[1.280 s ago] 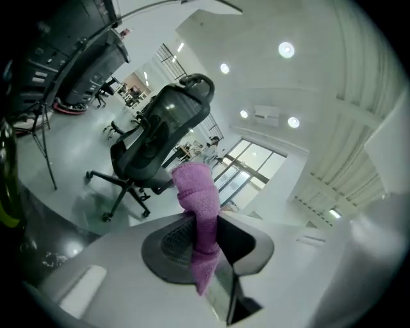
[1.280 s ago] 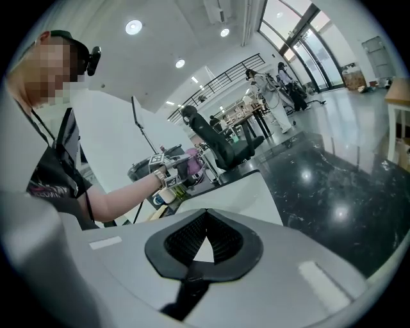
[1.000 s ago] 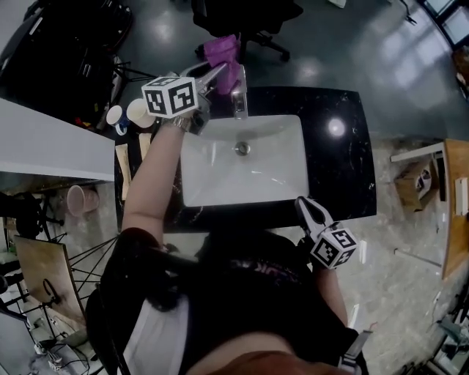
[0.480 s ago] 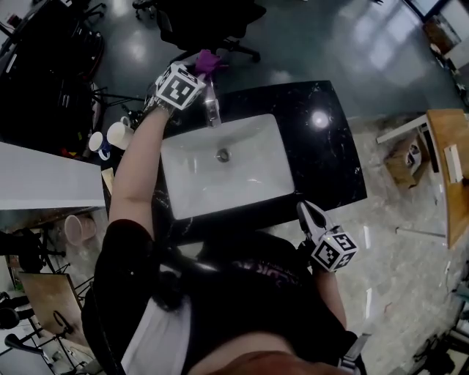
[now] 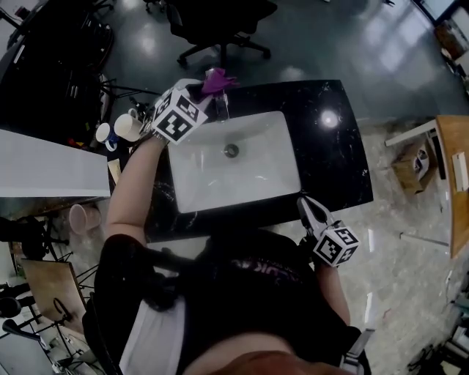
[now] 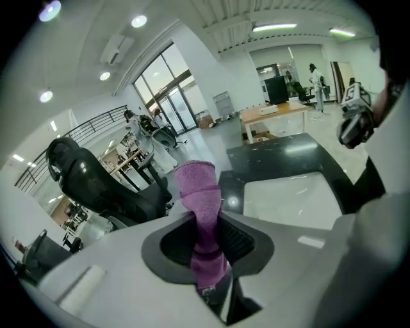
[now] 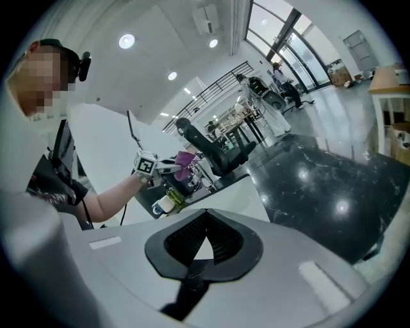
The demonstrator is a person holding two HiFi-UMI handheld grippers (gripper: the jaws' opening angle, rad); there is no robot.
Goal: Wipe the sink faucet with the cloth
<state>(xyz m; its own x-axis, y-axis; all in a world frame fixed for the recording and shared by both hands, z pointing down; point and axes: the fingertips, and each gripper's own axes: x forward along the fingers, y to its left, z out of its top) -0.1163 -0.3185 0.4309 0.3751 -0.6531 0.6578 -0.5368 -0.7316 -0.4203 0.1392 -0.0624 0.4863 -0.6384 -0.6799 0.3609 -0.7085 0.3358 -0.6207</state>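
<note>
The purple cloth (image 5: 217, 80) is pinched in my left gripper (image 5: 206, 91), at the back rim of the white sink (image 5: 234, 176), just behind the chrome faucet (image 5: 223, 108). Whether the cloth touches the faucet I cannot tell. In the left gripper view the cloth (image 6: 200, 205) stands up out of the left gripper (image 6: 206, 238), whose jaws are closed on it. My right gripper (image 5: 303, 203) hangs at the counter's near right edge, shut and empty. In the right gripper view, the jaws of the right gripper (image 7: 204, 240) meet with nothing between them.
A black stone countertop (image 5: 333, 150) surrounds the sink. Two cups (image 5: 117, 130) stand left of the sink. A black office chair (image 5: 220, 22) is behind the counter. A wooden table (image 5: 454, 176) is at the right, and a white desk (image 5: 44, 165) at the left.
The left gripper has rolled over and dropped lower behind the faucet, carrying the cloth with it. The right gripper stays by the counter's near edge.
</note>
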